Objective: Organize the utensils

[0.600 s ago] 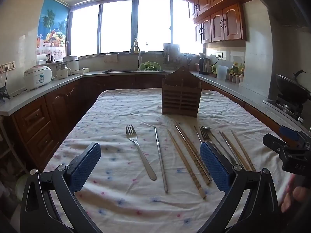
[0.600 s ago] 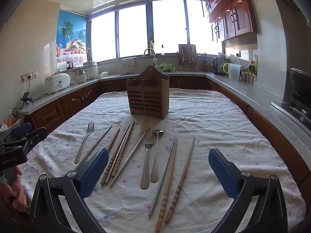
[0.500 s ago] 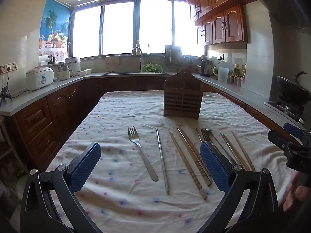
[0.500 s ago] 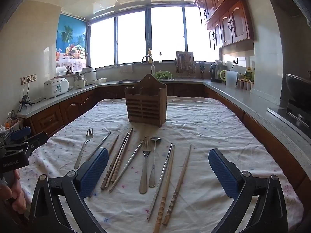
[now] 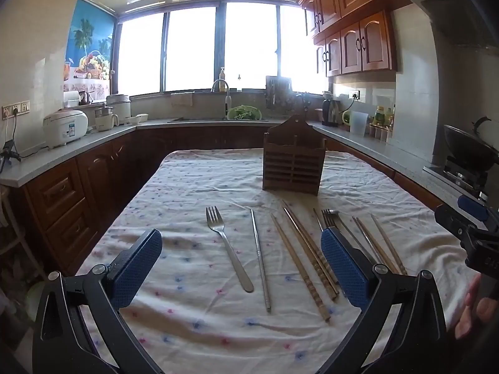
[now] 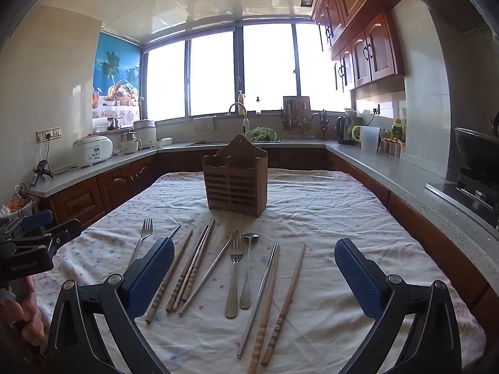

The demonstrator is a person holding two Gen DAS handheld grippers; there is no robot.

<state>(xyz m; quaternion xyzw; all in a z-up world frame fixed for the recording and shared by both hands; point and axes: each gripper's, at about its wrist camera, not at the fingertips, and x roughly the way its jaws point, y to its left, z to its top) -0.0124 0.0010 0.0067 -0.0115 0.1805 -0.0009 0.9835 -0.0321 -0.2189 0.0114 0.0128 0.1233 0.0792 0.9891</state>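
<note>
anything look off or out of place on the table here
Nothing looks spilled or damaged. The slatted wooden utensil holder stands upright and appears empty, while the steel forks, a steel spoon and the wooden and metal chopsticks lie loose, some crossing, on the wrinkled dotted white tablecloth.

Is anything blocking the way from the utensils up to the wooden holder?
Nothing visible. Bare tablecloth lies between the row of forks, spoon and chopsticks and the wooden holder. Both the left gripper and right gripper hover open and empty over the near ends.
</note>
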